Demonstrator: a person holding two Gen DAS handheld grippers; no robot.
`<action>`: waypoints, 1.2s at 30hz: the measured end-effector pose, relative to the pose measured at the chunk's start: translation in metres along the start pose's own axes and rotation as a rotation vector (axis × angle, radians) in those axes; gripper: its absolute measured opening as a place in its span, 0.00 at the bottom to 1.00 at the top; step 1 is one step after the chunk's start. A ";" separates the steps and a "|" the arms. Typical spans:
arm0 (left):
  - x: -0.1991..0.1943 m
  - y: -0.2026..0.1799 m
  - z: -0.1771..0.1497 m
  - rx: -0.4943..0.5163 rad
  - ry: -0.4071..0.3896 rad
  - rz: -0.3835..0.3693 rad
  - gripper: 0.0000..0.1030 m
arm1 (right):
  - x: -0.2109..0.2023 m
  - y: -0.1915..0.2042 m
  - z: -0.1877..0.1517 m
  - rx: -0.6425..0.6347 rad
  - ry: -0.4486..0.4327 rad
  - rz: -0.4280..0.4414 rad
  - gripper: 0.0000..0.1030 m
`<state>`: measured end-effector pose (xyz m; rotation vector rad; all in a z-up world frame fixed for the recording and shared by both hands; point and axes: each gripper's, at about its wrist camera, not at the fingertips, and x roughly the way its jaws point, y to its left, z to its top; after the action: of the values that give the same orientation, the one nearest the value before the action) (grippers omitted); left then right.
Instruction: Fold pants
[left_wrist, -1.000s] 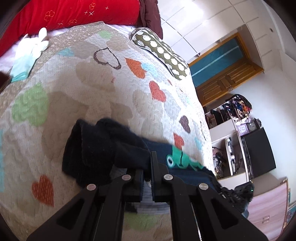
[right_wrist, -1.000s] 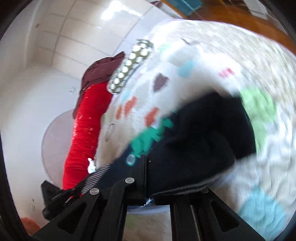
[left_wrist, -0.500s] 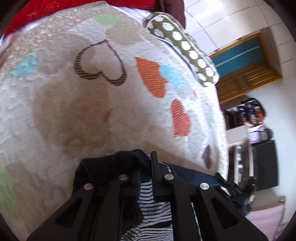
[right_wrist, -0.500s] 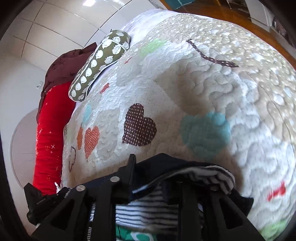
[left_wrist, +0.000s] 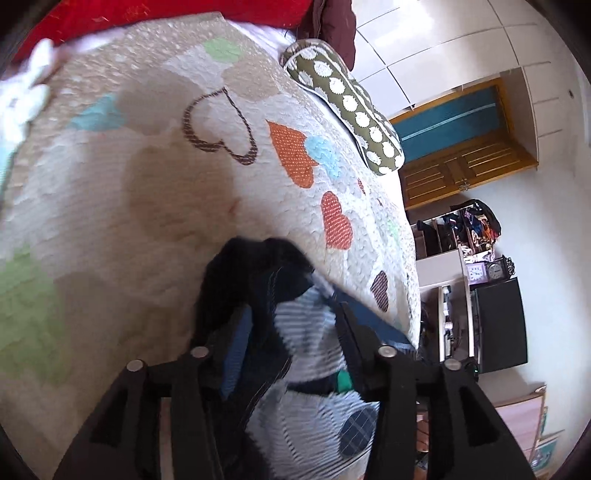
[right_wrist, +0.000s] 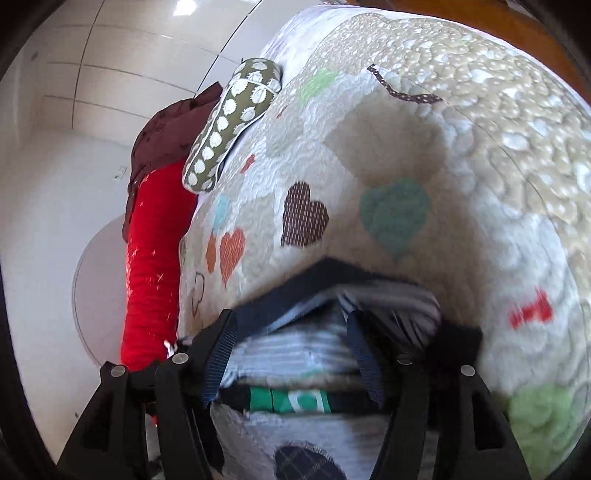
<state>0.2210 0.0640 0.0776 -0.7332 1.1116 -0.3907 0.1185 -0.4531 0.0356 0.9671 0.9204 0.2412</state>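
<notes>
Heart-patterned quilt (left_wrist: 155, 206) carries our work. Both tools, left tool (left_wrist: 291, 314) and right tool (right_wrist: 291, 321), gape wide, gripping nothing, straddling the pants (left_wrist: 303, 332) bunched beneath; we should smooth them flat, then pinch the waistband.

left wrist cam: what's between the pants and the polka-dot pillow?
Only bare heart-print quilt between the pants and the polka-dot pillow; the left wrist view shows it.

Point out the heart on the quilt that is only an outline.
The brown striped heart near the quilt's far end; the orange and red hearts are filled in.
</notes>
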 end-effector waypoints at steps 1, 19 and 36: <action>-0.006 0.001 -0.005 0.012 -0.012 0.016 0.56 | -0.004 -0.003 -0.005 0.000 -0.001 0.007 0.68; 0.046 -0.007 -0.083 0.198 0.024 0.334 0.11 | -0.052 -0.026 -0.099 -0.246 -0.175 -0.309 0.58; -0.085 0.022 -0.143 0.220 -0.093 0.291 0.14 | -0.081 -0.031 -0.171 -0.206 -0.030 -0.148 0.21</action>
<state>0.0550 0.0845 0.0831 -0.3839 1.0500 -0.2241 -0.0681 -0.4125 0.0160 0.7074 0.9160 0.1916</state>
